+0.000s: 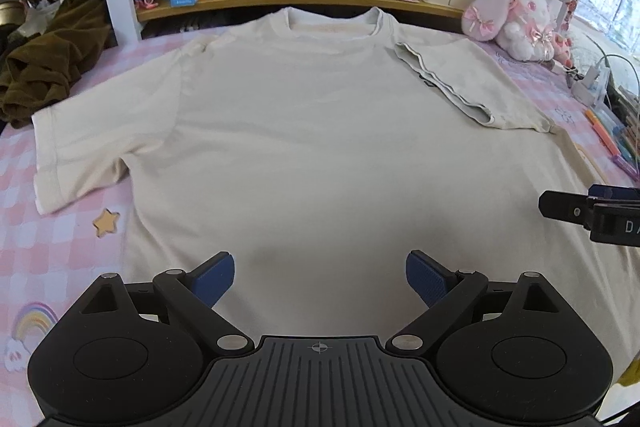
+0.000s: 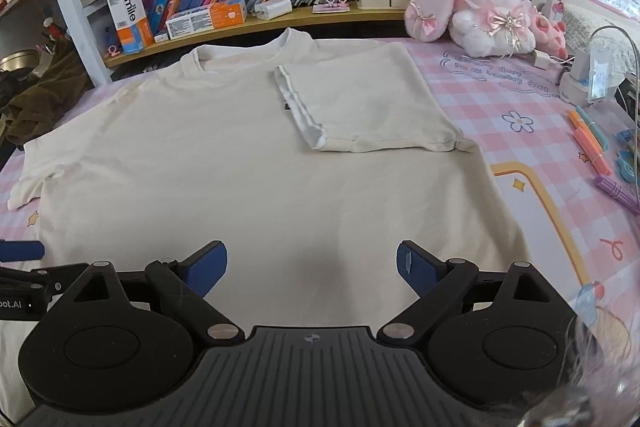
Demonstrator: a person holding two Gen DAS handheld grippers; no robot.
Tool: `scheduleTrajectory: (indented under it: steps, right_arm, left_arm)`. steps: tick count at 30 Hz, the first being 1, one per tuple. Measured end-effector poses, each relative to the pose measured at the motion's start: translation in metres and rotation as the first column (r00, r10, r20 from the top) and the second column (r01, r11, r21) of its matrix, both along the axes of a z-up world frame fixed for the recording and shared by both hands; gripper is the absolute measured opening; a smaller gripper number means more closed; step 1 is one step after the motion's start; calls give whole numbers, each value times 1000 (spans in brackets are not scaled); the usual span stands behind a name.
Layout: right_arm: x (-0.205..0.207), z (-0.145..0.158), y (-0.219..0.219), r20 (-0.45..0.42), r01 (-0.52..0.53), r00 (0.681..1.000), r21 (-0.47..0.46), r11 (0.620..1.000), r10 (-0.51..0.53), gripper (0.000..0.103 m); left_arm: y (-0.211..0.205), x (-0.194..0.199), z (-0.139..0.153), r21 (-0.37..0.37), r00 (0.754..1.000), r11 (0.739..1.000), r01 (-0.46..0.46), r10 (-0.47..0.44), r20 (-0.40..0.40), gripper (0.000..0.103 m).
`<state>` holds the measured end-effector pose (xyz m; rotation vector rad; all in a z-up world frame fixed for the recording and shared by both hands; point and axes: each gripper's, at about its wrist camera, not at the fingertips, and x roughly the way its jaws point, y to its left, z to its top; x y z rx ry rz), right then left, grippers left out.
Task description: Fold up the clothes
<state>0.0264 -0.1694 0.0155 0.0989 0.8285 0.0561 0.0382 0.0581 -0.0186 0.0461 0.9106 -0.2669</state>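
Cream cotton, soft and matte, makes up the T-shirt (image 1: 304, 131) that lies flat on the surface (image 1: 60, 227), a pink-and-white checked cloth printed with stars and a rainbow. The shirt's ribbed round collar (image 1: 332, 21) points toward the wooden bookshelf (image 1: 304, 1) behind it. One short sleeve (image 1: 76, 155) on the shirt's left side lies spread out on the checks; the other sleeve (image 2: 360, 107) is folded inward over the chest, its hemmed edge showing a paler inside.

Left gripper (image 1: 320, 279) hangs over the shirt's lower part with its jaws wide apart, 2 blue ribbed pads (image 1: 214, 279) angled outward and nothing between them but bare fabric below; whether the pads touch the cloth is not clear. Right gripper (image 2: 312, 269) is over the same lower part of the shirt, its jaws likewise spread wide and holding nothing. Each gripper shows in the other's view only as a black fragment at the frame edge.

Right of the shirt's collar sits a fluffy pink-and-white plush rabbit (image 2: 476, 11) with satin bows. Left of the shirt, a crumpled olive-brown garment (image 1: 52, 67) is cut off by the frame. Orange and purple marker pens (image 2: 596, 151) lie to the right of the shirt near the surface's edge. The shirt's bottom hem is hidden behind the black gripper bodies, and a small dark label by the folded sleeve is too small to read.
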Motion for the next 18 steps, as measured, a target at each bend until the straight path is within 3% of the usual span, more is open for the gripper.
scheduleTrajectory:
  steps: [12,18]
  right_arm:
    - [-11,5,41,19,37,999,-48,998,-37,92]
    - [-13,8,55,24,28,999,-71,997,-26,93]
  left_arm:
    - [53,14,3,-76,999,996,-43,44,24,95]
    - [77,14,6,-108,989,986,-126,133,58,95]
